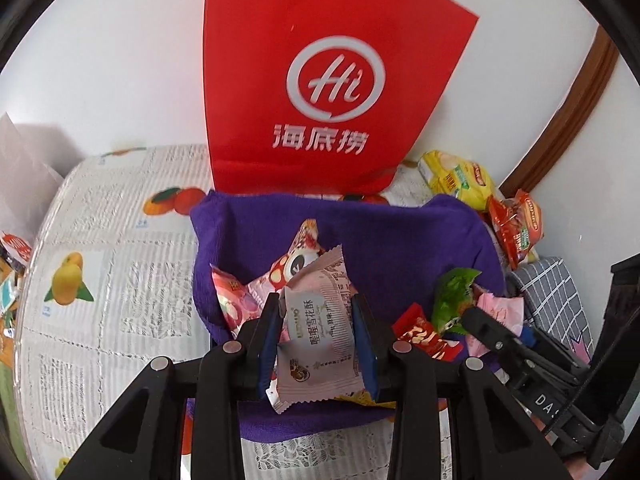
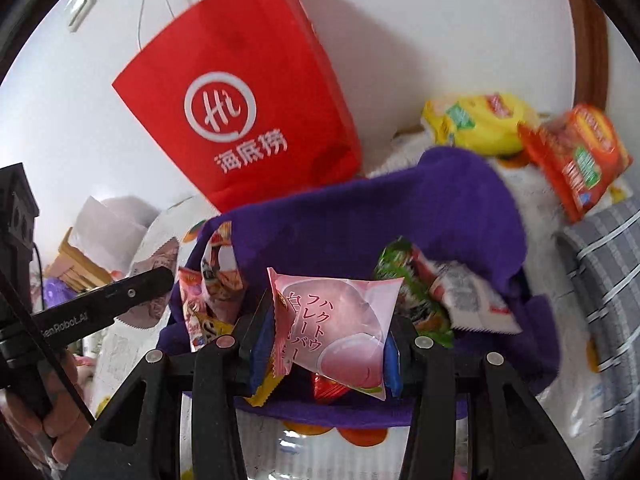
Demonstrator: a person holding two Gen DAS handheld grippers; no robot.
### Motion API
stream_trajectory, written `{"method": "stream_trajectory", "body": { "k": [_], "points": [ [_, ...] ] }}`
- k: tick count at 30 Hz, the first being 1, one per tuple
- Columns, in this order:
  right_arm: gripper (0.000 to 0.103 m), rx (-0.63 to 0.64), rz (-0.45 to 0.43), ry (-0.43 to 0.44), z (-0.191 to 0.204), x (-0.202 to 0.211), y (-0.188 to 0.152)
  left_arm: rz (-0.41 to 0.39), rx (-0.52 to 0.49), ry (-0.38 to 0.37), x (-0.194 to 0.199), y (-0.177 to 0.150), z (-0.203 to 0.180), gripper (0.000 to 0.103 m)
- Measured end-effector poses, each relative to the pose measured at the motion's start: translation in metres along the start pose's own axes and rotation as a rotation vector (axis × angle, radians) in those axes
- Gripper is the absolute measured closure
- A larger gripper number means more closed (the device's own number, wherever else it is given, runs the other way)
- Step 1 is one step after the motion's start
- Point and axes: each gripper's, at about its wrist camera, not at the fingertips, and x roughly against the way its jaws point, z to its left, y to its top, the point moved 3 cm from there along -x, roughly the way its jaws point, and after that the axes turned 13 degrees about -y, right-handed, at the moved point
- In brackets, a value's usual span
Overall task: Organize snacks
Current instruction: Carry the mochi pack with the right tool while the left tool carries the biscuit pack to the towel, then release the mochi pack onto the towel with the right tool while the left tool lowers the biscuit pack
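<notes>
Left gripper [image 1: 316, 320] clamps a pale wafer pack [image 1: 316, 332] over the purple cloth [image 1: 400, 232]; right gripper [image 2: 326, 332] clamps a pink pack [image 2: 340, 320]. Both look light, crinkly, slippery; hold mid-body.

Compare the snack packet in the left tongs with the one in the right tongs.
The left tongs hold a pale pink-grey snack packet with fine printed text and serrated ends. The right tongs hold a brighter pink packet with a clear window showing a round pink sweet. Both are small sealed packets gripped above the purple cloth.
</notes>
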Motion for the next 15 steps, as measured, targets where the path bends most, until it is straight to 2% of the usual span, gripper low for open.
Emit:
{"method": "stream_trajectory", "body": {
  "k": [2, 5, 8, 13, 15],
  "points": [
    [0.058, -0.003, 0.017, 0.004, -0.001, -0.006, -0.002, 0.009, 0.012, 0.003, -0.004, 0.000, 0.004, 0.070],
    [0.057, -0.011, 0.028, -0.034, -0.004, -0.012, -0.005, 0.017, 0.016, 0.011, -0.006, -0.001, 0.006, 0.070],
    [0.057, -0.027, 0.050, -0.009, -0.005, -0.017, -0.006, 0.026, 0.019, 0.017, -0.008, -0.002, 0.007, 0.070],
    [0.046, -0.024, 0.062, -0.033, -0.002, -0.023, -0.008, 0.054, 0.032, 0.050, -0.014, -0.004, 0.010, 0.070],
    [0.045, -0.028, 0.089, -0.034, -0.001, -0.028, -0.009, 0.064, 0.036, 0.061, -0.017, -0.005, 0.012, 0.070]
  ]
}}
